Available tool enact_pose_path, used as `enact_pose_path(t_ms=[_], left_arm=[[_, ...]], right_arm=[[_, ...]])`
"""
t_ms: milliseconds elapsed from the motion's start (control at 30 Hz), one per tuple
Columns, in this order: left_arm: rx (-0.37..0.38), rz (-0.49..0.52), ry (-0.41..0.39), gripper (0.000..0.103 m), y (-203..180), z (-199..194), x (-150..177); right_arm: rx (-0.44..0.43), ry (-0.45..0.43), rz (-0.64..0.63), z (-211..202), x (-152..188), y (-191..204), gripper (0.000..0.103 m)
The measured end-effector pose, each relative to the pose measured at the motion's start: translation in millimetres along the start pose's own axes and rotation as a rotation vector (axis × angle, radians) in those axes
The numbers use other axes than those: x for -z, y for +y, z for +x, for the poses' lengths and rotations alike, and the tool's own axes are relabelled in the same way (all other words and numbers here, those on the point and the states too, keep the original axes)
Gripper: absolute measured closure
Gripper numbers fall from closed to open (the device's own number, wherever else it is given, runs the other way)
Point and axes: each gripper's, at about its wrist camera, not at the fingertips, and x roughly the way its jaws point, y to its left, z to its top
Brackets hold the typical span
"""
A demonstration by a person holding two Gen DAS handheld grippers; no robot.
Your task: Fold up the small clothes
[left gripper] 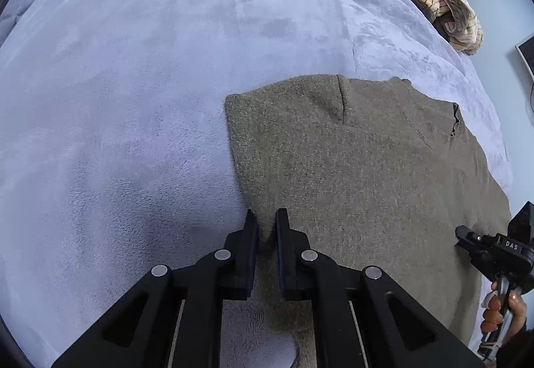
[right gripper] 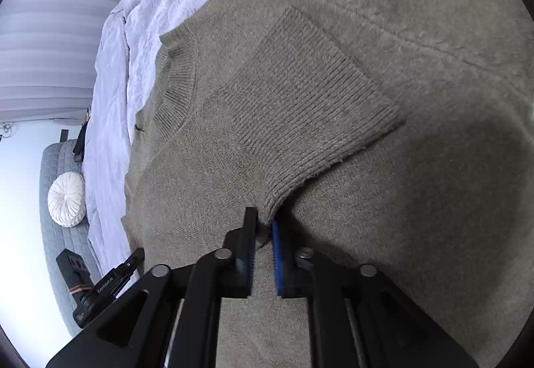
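Your left gripper [left gripper: 266,223] pinches the sweater [left gripper: 360,174] edge; your right gripper [right gripper: 265,226] clamps the ribbed cuff [right gripper: 300,121], laying the sleeve inward.

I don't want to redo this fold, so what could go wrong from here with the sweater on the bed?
1. The right claw pinches only a corner of the ribbed cuff; the knit could slip out mid-fold.
2. The left claw grips the sweater right at its folded edge, so a pull might undo that fold or bunch it.
3. The blanket looks plush and could drag the sweater, skewing it.
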Motion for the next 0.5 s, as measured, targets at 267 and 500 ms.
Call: enact_pose_path(t_ms=[267,500], left_arm=[[-0.013,0.007,-0.070,0.093,-7,-34,8],[-0.142,0.035,-0.004,0.093,-26,2,19]], right_arm=[[0.021,-0.099,0.006,-42,-22,-5,0.050],[0.195,-0.099,-0.168,-44,-37,4,0.084]])
